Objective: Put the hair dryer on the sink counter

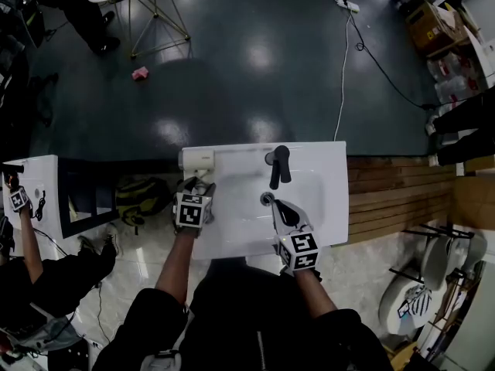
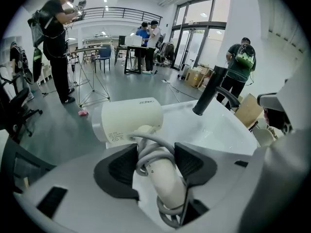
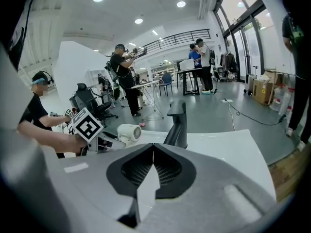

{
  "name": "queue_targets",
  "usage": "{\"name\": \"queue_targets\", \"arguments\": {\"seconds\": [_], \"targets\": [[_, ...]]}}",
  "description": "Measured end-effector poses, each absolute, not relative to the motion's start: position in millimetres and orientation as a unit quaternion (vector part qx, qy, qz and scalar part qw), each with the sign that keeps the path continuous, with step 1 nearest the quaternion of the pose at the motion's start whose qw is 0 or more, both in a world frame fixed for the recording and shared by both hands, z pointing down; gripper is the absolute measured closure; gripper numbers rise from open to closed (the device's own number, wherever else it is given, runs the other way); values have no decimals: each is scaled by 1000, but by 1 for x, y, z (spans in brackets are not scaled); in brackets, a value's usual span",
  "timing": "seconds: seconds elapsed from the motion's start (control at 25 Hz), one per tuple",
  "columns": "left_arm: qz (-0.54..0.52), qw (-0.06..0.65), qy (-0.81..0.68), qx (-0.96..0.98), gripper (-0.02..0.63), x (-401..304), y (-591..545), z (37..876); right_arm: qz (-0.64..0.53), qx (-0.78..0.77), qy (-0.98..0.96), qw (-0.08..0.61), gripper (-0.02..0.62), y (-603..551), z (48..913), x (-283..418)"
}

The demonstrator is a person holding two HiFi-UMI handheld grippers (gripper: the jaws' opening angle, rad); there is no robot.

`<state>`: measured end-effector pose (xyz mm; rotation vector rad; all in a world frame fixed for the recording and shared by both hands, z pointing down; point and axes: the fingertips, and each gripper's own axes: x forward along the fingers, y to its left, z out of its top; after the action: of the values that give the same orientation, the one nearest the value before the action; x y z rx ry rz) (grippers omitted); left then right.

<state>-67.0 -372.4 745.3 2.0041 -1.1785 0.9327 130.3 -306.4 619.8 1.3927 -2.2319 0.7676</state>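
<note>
**Hair dryer** (image 1: 198, 159): cream body. It lies at the 10 o'clock corner of the sink counter (image 1: 334, 178), barrel pointing toward 3 o'clock along the back ledge. Its handle points toward 6 o'clock with the grey cord wound round it. It looks to be resting on the ledge, though contact underneath cannot be confirmed.

**Left gripper** (image 1: 198, 186): jaws closed on the dryer's handle over the cord turns, which keeps the loose cord bundled and the barrel level. Judged step: setting down, release not yet made.

**Right gripper** (image 1: 280, 209): jaws pressed together, holding nothing. It hangs over the basin at 5 o'clock of the drain (image 1: 267, 199), probably parked clear of the working side.

**Faucet** (image 1: 278, 165): black, at 12 o'clock of the basin and well apart from the dryer at its 3 o'clock.

**Edges:** the barrel sits close to the counter's 9 o'clock and 12 o'clock rims, with floor below both. A nudge that way risks a fall.

**Open room:** bare ledge runs between dryer and faucet. The space toward 6 o'clock is free for drawing the left gripper back along the handle's line.
</note>
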Motion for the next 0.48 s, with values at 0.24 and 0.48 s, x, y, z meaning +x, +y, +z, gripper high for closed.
{"name": "queue_targets", "arguments": {"seconds": [0.24,0.48], "targets": [[357,316,-445,758,362,-68,-371,750,275,500,-797,200,591,-305,622,132],[362,320,-442,756,363,-68,-371,756,279,500,-795,201,591,-305,624,133]]}}
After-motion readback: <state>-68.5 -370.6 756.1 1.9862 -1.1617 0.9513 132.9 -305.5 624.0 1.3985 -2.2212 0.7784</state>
